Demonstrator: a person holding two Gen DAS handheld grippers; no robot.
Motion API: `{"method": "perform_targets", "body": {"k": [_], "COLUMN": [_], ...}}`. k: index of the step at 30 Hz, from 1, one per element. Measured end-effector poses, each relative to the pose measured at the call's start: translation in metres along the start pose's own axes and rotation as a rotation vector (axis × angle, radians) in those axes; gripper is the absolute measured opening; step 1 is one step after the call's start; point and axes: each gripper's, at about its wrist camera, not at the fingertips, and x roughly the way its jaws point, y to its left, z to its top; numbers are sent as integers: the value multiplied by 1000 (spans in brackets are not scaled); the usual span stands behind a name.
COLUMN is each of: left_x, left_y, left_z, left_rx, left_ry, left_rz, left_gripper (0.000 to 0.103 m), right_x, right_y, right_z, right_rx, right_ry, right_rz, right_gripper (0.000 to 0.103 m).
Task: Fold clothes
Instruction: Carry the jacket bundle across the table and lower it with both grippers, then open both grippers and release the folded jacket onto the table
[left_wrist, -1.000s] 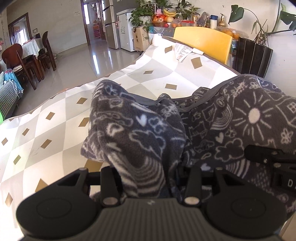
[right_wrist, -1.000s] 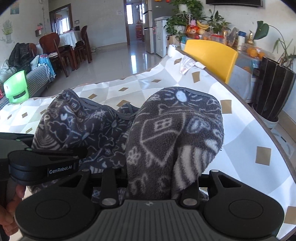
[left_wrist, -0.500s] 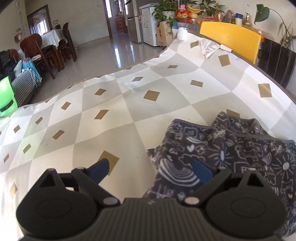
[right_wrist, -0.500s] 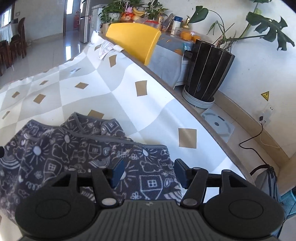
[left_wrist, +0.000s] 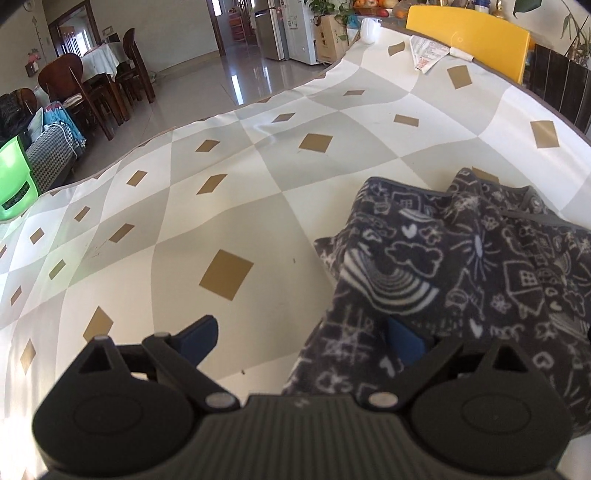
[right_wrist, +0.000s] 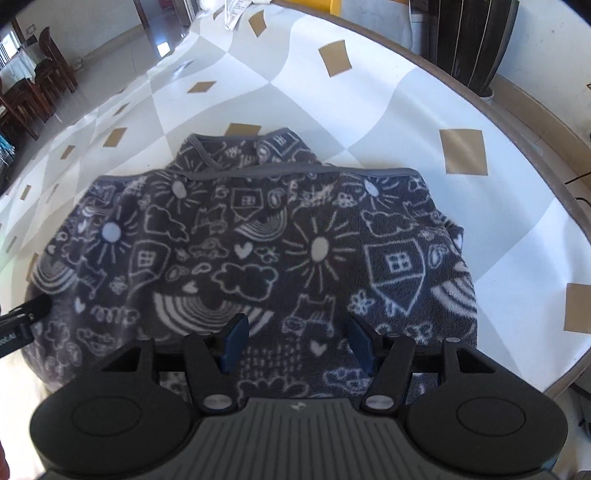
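A dark grey fleece garment (right_wrist: 258, 243) printed with white suns, houses and rainbows lies folded flat on the table's checked cloth (right_wrist: 369, 92). My right gripper (right_wrist: 297, 343) hovers over its near edge, open, blue pads (right_wrist: 234, 341) spread with nothing pinched. In the left wrist view the garment (left_wrist: 461, 266) fills the lower right. My left gripper (left_wrist: 301, 339) is open at the garment's left edge; fabric drapes over its right pad (left_wrist: 404, 345), while the left pad is over bare cloth. The left gripper's tip (right_wrist: 22, 317) shows at the right view's left edge.
A yellow chair (left_wrist: 465, 37) and a paper sheet (left_wrist: 424, 55) are at the table's far end. A dark ribbed planter (right_wrist: 461, 40) stands beyond the curved right table edge (right_wrist: 535, 155). A green stool (left_wrist: 14, 184) and dining chairs (left_wrist: 81, 85) stand off left.
Both grippers, shut on raised folds of the garment one second ago, have let go and opened. The garment now lies flat, and both grippers have drawn back toward its near edge.
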Motion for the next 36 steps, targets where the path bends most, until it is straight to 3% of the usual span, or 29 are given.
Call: {"method": "perform_targets", "body": {"k": [2, 13, 21, 36], "left_x": [4, -21, -58, -136], "left_y": [3, 14, 18, 30], "left_z": [-4, -12, -41, -83], "left_rx": [10, 9, -44, -8], "left_ry": [-1, 61, 118, 70], "left_rz": [28, -52, -174, -150], "left_gripper": [103, 103, 103, 103], "right_x": [7, -10, -42, -100], "right_y": [-4, 2, 12, 32], "right_z": [-1, -1, -12, -66], "right_rx": [19, 65, 88, 118], "right_ry": [5, 26, 11, -2], "right_rz": [-38, -62, -101, -72], "right_gripper": [58, 59, 61, 63]}}
